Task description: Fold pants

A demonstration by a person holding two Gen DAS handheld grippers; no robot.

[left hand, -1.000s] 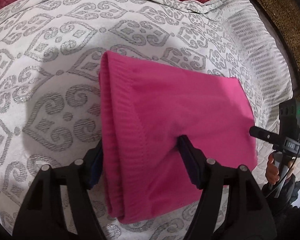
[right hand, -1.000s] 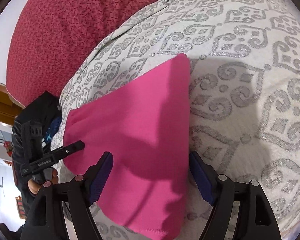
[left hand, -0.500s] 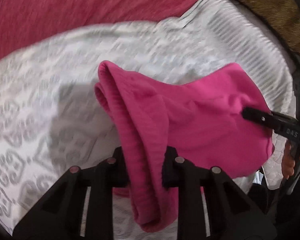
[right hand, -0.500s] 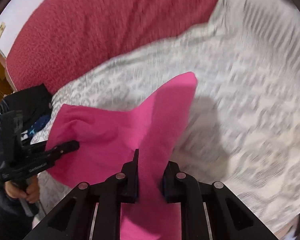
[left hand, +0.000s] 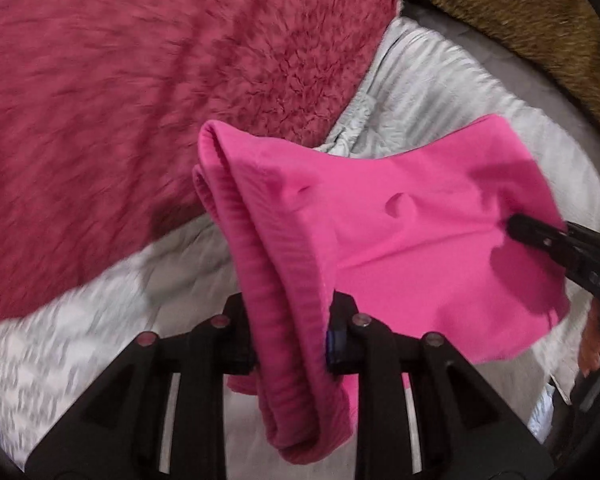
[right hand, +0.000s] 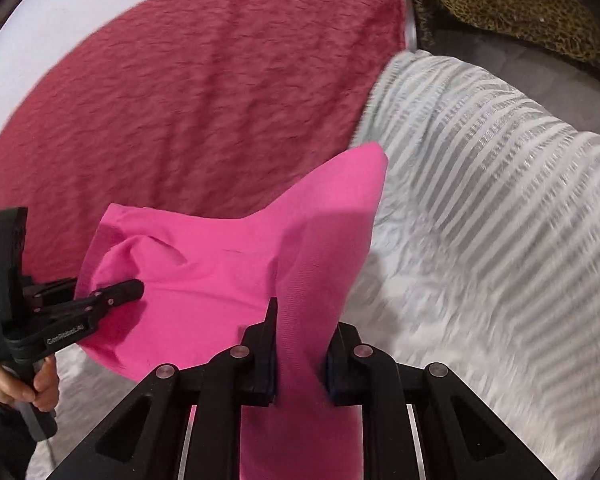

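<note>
The folded pink pants [left hand: 400,236] hang in the air between both grippers, above the white patterned bedspread [left hand: 80,340]. My left gripper [left hand: 290,344] is shut on the ribbed waistband end of the pants. My right gripper [right hand: 300,360] is shut on the opposite end of the pants [right hand: 220,280]. The right gripper also shows in the left wrist view [left hand: 540,236], clamped on the far edge of the cloth. The left gripper shows in the right wrist view [right hand: 128,290], clamped on the left edge. The cloth sags slightly between them.
A dark red fuzzy blanket [left hand: 120,100] covers the far side of the bed [right hand: 180,100]. A leopard-print cloth [right hand: 520,4] lies at the top right past the bed's edge. The striped white bedspread border [right hand: 480,140] runs along the right.
Both grippers closed on the two ends of the pants and lifted them off the bedspread. The views now tilt up toward the red blanket.
</note>
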